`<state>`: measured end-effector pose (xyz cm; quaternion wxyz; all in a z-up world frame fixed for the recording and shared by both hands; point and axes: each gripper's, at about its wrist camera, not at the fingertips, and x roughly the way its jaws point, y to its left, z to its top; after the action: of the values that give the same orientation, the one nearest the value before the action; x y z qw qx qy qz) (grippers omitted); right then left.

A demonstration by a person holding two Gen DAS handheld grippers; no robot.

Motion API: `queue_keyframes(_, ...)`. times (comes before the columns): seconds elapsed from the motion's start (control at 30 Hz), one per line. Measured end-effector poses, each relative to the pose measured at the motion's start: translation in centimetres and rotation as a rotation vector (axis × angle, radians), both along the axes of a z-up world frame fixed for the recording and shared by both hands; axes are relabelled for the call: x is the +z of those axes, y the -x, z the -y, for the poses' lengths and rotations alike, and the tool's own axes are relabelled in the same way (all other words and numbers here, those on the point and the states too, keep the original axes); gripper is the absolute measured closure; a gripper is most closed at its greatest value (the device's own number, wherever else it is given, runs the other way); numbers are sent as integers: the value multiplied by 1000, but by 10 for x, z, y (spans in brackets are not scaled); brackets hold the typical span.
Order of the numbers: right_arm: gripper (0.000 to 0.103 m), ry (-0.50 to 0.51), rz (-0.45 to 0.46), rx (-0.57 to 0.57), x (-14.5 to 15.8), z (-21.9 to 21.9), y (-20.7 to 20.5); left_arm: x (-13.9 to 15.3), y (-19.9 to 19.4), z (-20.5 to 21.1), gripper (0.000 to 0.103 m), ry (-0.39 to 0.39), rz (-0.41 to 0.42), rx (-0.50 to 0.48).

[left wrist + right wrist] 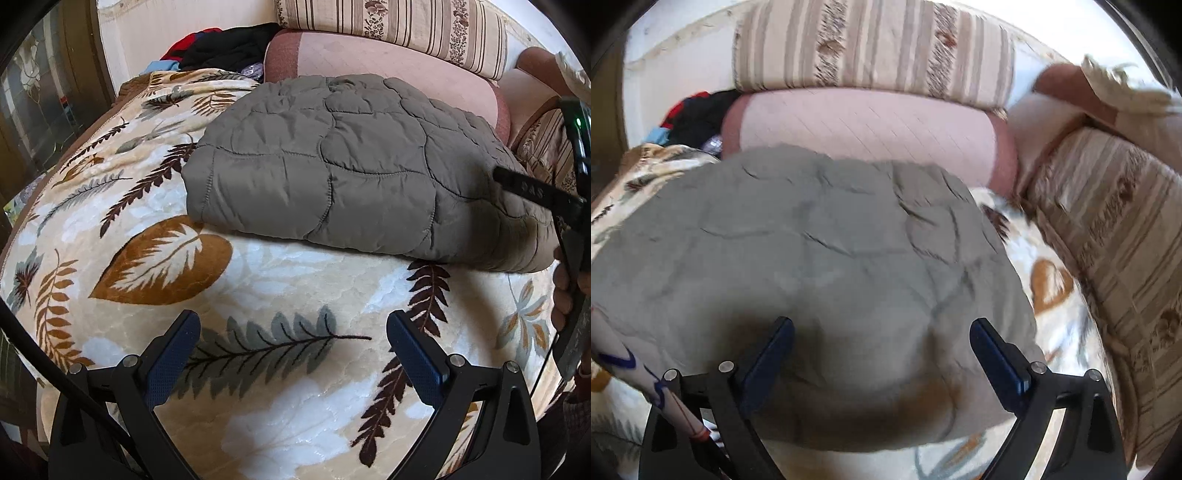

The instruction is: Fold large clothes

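The grey quilted garment (pixel 332 166) lies folded into a thick, compact bundle on the leaf-patterned blanket (pixel 258 295), with its far edge close to the pink bolster (pixel 388 70).

The left tool (pixel 293 343) hovers over bare blanket, near the front edge of the bundle but apart from it. Its jaws stand wide open and hold nothing. The right tool (pixel 882 347) is also wide open and empty; it hangs just above the near right part of the garment (pixel 812 240). I cannot tell if its fingers touch the cloth, because the right wrist view is blurred.

The fold looks nearly finished, so I judge that the main risk is to disturb it. The padding is puffy and smooth, so it may spring open again if nothing presses it. If an open finger catches the top layer, the layer can lift or slide. A grasp that takes only one layer would pull the bundle apart.

For room: there is open blanket in front and at the left side of the bundle. Behind it the pink bolster and the striped cushion (pixel 399 26) close the way. At the right the striped sofa arm (pixel 1108 240) stands near, so only a narrow strip of blanket is free there. A heap of dark clothes (pixel 229 44) lies at the far left corner.
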<state>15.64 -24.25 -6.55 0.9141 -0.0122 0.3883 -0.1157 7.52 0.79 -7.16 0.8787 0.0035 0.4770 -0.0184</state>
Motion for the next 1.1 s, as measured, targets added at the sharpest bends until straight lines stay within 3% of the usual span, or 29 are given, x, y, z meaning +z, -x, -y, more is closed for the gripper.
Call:
queue_keyframes(0.13,9,12,40,18,3,-18,-16,-2,-3,-2,2,1,-9,8)
queue_keyframes(0.23,11,-19,46,92,3,-37,-35,-3,-5,-3,2,-2,-13,15)
queue_keyframes(0.33,11,-26,15,125,-9,-48,-54,-2,-6,-4,2,-5,-9,16)
queue_keyframes(0.47,1,-139,-94,131,-38,-23,-78,-3,-8,-5,2,-3,-10,20)
queue_keyframes(0.53,1,-165,-111,137,-41,-17,-81,-4,-8,-5,2,-3,-13,20)
queue_keyframes(0.63,2,-154,-104,119,-31,-16,-72,-1,-7,-4,2,-10,-6,14)
queue_keyframes(0.83,2,-141,22,58,3,-8,-24,21,-22,-20,2,-37,67,34)
queue_keyframes(1.0,2,-29,40,-39,-3,25,3,38,-67,-51,2,-146,203,166)
queue_keyframes(1.1,2,-67,-6,-106,-18,51,8,19,-103,-67,2,-162,144,209)
